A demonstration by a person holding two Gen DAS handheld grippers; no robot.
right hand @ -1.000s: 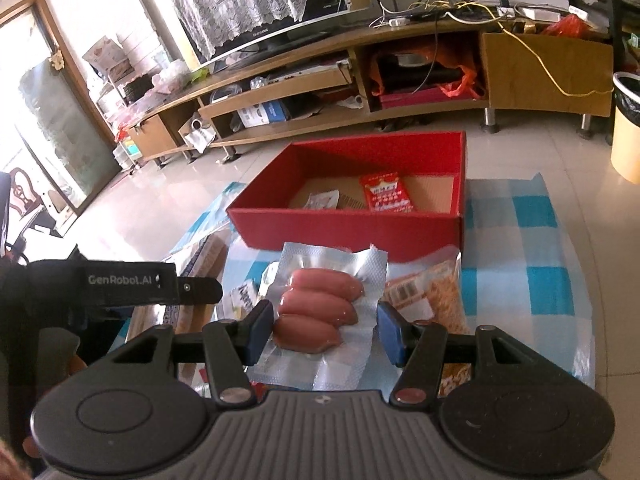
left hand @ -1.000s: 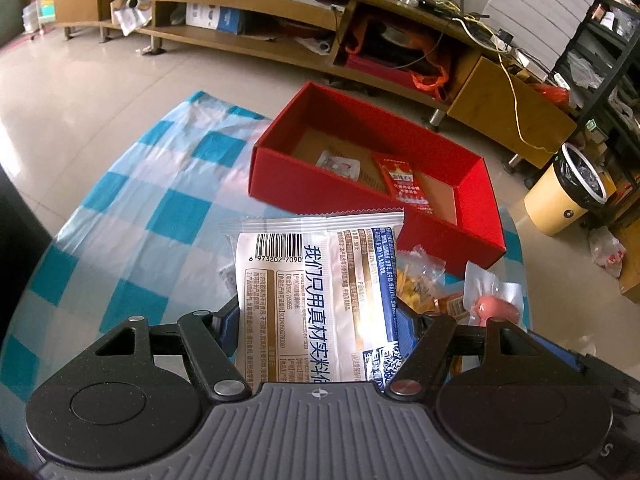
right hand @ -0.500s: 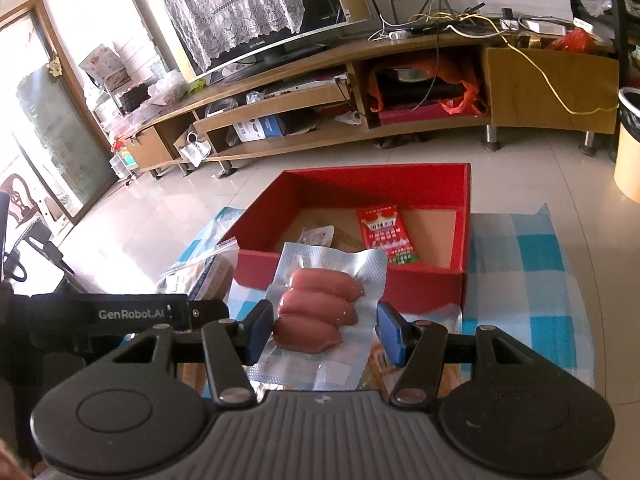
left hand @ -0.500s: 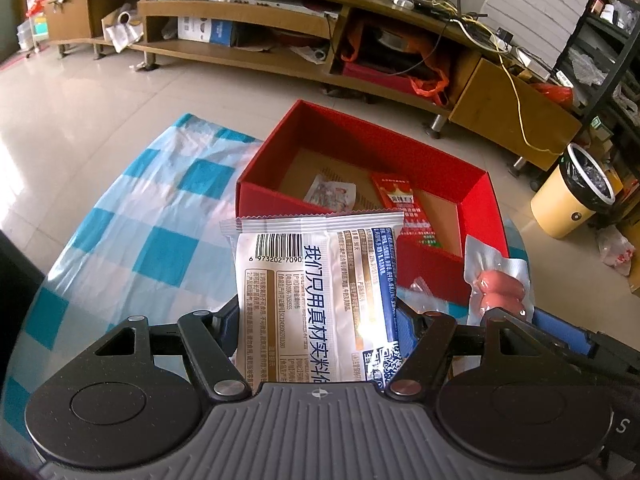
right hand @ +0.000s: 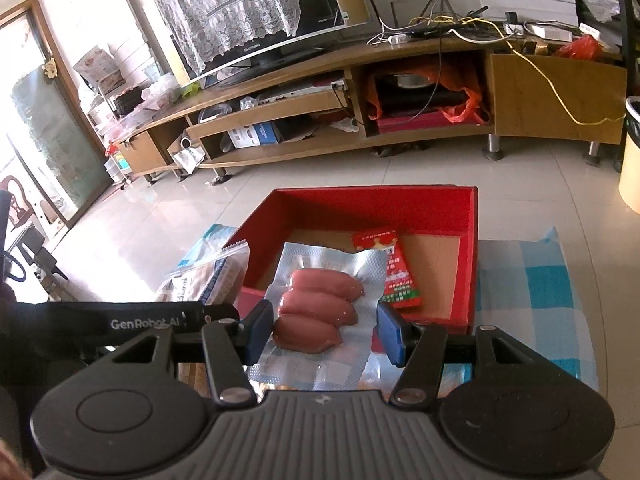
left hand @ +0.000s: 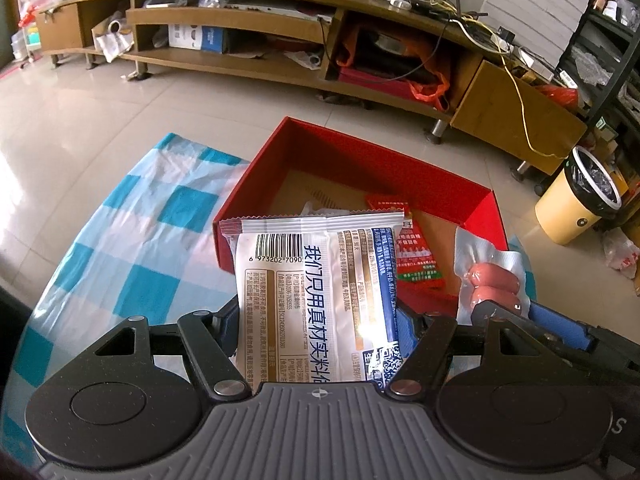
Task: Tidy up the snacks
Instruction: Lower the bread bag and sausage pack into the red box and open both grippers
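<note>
Two handheld grippers carry snacks toward a red box on a blue-and-white checked cloth. Nearest the lens, the left gripper (left hand: 316,320) has its jaws clamped on the lower sides of a white snack packet (left hand: 316,292) printed with a barcode and blue characters, the packet standing upright over the box's near wall. The right gripper (right hand: 322,330) is closed on a clear vacuum pack of three pink sausages (right hand: 318,312), pinched across its sides, its film edge reaching over the near wall into the box. Both packs look light; the white packet appears soft and puffy, likely to crumple under a hard squeeze, while the sausage pack's slick film seems apt to slip, so a grip across the firm sausages rather than the floppy margins looks safest. Beyond them, the red box (right hand: 474,264) holds a red sachet (right hand: 394,272) lying flat on its cardboard floor, toward the right side. Farther back, a wooden TV stand (right hand: 556,92) lines the wall.
</note>
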